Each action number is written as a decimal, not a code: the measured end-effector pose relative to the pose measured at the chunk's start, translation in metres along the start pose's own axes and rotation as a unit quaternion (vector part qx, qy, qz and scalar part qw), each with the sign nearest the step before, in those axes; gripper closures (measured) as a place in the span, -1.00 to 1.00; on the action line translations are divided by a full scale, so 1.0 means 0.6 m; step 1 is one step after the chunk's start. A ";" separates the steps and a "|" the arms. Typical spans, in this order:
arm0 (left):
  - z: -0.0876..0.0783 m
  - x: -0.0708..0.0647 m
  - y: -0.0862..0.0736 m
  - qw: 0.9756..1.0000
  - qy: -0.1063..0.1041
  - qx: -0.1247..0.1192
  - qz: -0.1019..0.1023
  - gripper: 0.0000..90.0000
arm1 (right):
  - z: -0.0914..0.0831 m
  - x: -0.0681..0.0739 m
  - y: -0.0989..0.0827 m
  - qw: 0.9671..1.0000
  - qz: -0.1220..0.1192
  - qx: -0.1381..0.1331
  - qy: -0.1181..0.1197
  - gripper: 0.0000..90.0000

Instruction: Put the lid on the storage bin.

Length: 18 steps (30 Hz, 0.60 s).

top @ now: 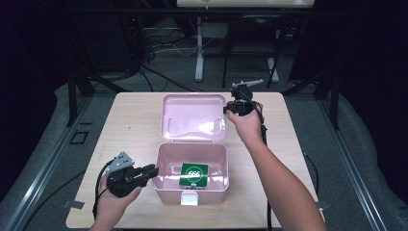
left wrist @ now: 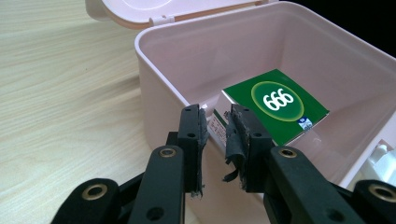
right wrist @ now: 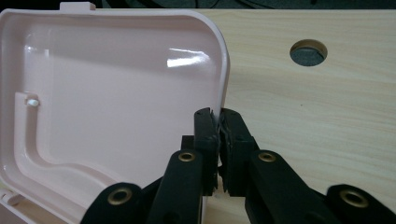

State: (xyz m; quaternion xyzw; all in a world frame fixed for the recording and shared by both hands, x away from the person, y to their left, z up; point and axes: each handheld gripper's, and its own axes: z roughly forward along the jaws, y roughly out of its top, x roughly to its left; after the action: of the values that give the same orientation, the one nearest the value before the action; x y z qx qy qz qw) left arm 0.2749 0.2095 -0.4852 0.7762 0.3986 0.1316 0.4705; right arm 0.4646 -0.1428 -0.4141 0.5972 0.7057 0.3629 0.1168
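A pink plastic box [top: 162, 190] stands open at the table's middle, its lid [top: 192, 115] laid back behind it. A green carton marked 666 [top: 195, 173] lies flat inside the box. My left gripper [top: 155, 169] sits at the box's left wall; in the left gripper view [left wrist: 217, 114] one jaw is outside that wall [left wrist: 163, 79], the other inside, shut on its rim, with the carton [left wrist: 275, 105] just beyond. My right gripper [top: 226, 109] is at the lid's right edge; in the right gripper view [right wrist: 218, 114] its jaws are shut on the lid's rim [right wrist: 225, 70].
A white latch [top: 190, 198] sticks out of the box's front wall. The wooden table [top: 130, 130] has a round hole [right wrist: 308, 51] to the right of the lid. Cables trail from both grippers toward the near edge. A desk leg and cords stand on the floor behind.
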 end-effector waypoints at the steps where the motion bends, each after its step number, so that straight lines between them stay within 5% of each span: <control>1: 0.000 0.000 0.000 1.000 0.000 0.000 0.000 0.66 | -0.002 0.001 -0.001 1.000 -0.003 -0.002 0.000 0.92; 18: 0.000 -0.001 0.000 1.000 0.001 -0.002 -0.002 0.66 | -0.048 0.021 -0.011 0.998 -0.039 -0.047 0.010 0.95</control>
State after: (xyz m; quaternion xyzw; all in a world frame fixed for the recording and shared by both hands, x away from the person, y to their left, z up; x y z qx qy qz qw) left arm 0.2745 0.2089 -0.4852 0.7746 0.4002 0.1326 0.4714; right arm 0.4392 -0.1420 -0.3947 0.5596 0.7116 0.3967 0.1518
